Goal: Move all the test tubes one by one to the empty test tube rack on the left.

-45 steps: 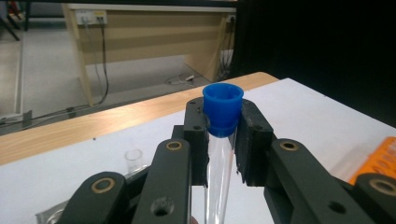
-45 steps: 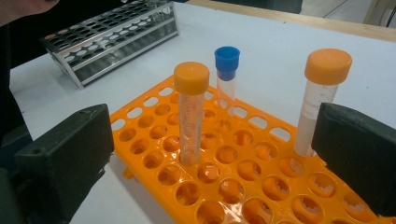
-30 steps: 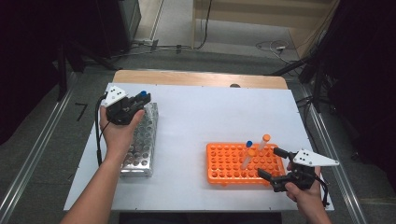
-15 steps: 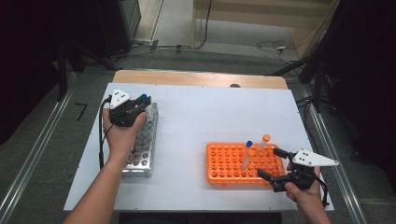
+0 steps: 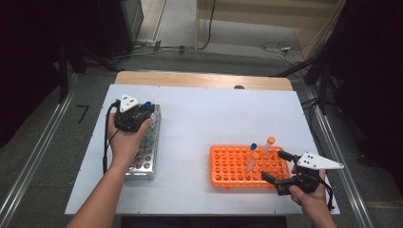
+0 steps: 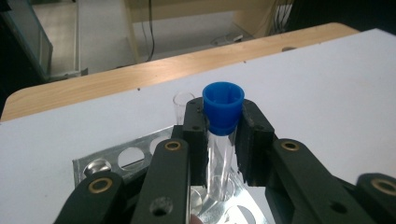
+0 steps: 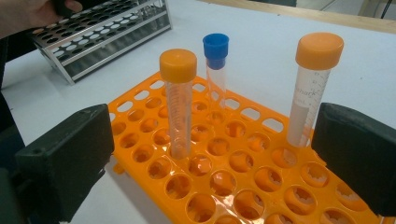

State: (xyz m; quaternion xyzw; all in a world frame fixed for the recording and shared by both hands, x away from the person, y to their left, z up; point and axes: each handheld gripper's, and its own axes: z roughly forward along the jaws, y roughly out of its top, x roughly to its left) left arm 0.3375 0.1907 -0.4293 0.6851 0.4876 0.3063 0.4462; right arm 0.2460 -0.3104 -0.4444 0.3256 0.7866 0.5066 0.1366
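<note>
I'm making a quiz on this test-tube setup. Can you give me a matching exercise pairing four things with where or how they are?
Things:
1. left gripper
2. right gripper
3. metal rack
4. orange rack

States:
A. holds three capped tubes
B. open, at the orange rack's right end
C. shut on a blue-capped tube
D. stands at the table's left side, under the person's left hand

Pairs: 1-C, 2-B, 3-D, 4-A
</note>
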